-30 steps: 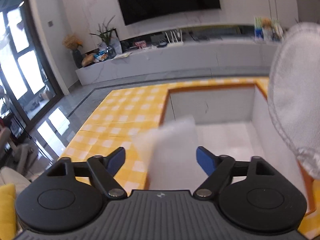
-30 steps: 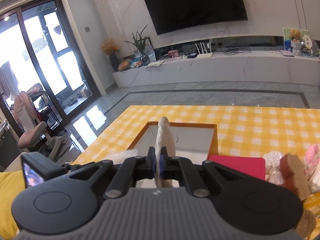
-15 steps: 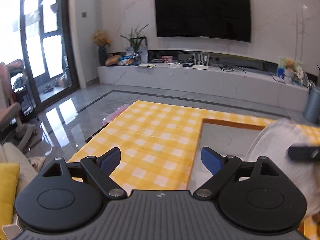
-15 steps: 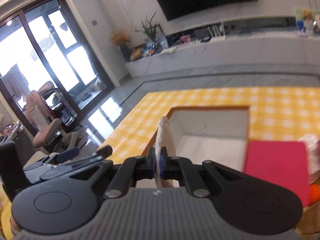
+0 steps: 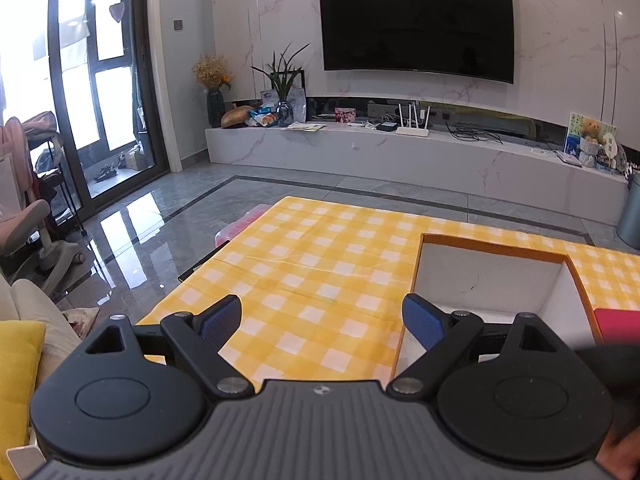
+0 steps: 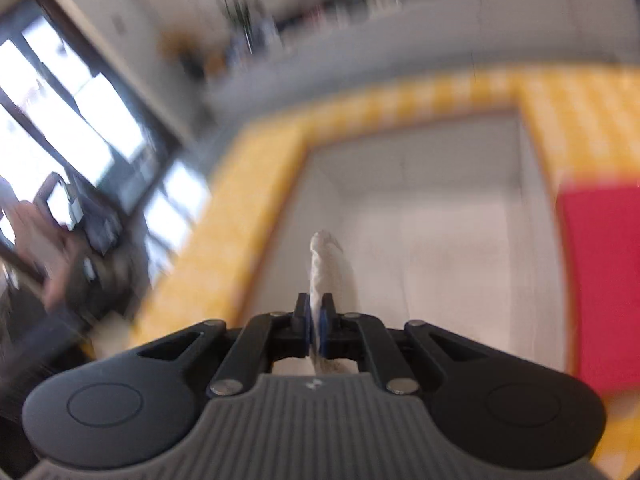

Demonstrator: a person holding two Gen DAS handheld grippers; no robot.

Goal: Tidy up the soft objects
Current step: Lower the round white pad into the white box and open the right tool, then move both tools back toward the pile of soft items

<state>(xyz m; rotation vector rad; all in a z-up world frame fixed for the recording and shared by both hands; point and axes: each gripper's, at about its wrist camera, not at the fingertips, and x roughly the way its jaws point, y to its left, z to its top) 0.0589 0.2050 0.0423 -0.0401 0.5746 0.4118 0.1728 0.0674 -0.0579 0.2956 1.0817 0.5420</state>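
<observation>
My right gripper (image 6: 316, 322) is shut on a white cloth (image 6: 322, 264), whose folded edge sticks up between the blue pads. It hangs over the open white box (image 6: 440, 216) with orange rims, tilted down into it; this view is blurred. My left gripper (image 5: 322, 322) stands open and holds nothing, over the yellow checked tablecloth (image 5: 312, 264) just left of the same box (image 5: 492, 280). The box floor that shows is bare.
A red flat item (image 6: 600, 280) lies right of the box, also seen as the red corner (image 5: 618, 326). A dark shape (image 5: 616, 376), probably the other gripper, crosses the lower right. Beyond the table are grey floor, a TV cabinet (image 5: 400, 156) and a chair (image 5: 36, 232).
The white cloth has left my left gripper, which drew back left of the box. My right gripper sank toward the box with the cloth and tilted downward.
</observation>
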